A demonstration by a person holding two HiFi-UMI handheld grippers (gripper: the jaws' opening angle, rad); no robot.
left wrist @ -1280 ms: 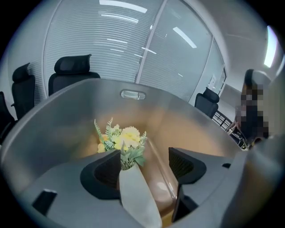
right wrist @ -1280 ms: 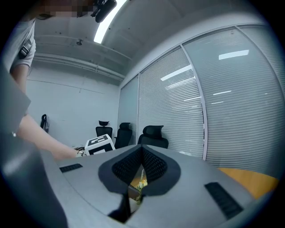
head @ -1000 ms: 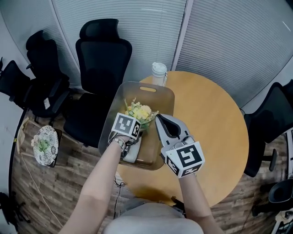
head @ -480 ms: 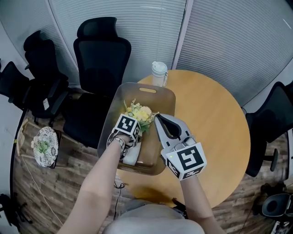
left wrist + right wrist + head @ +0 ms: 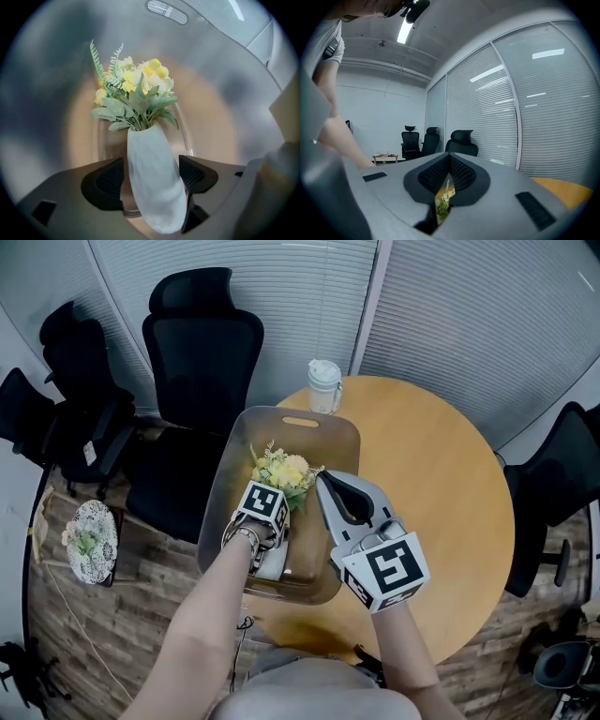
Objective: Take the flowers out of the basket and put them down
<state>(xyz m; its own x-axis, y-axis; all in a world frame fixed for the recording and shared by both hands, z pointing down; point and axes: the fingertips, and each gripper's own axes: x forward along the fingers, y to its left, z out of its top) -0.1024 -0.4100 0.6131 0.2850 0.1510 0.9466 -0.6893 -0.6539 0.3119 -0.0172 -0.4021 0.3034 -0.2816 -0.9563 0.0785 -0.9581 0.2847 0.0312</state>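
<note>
Head view: left tool, opening, lowered astride flowers.

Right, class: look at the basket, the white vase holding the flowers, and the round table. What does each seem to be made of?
Basket: probably plastic. It is greyish and semi-translucent, with smooth moulded walls and a cut-out handle slot.
Vase: looks like matte white ceramic, opaque with no gloss, though plastic is possible.
Table: wood or wood veneer, with a warm brown, smooth satin top.

The basket sits at the left edge of the surface. The flowers lie inside it. A cup stands behind the basket, at the far edge.
</note>
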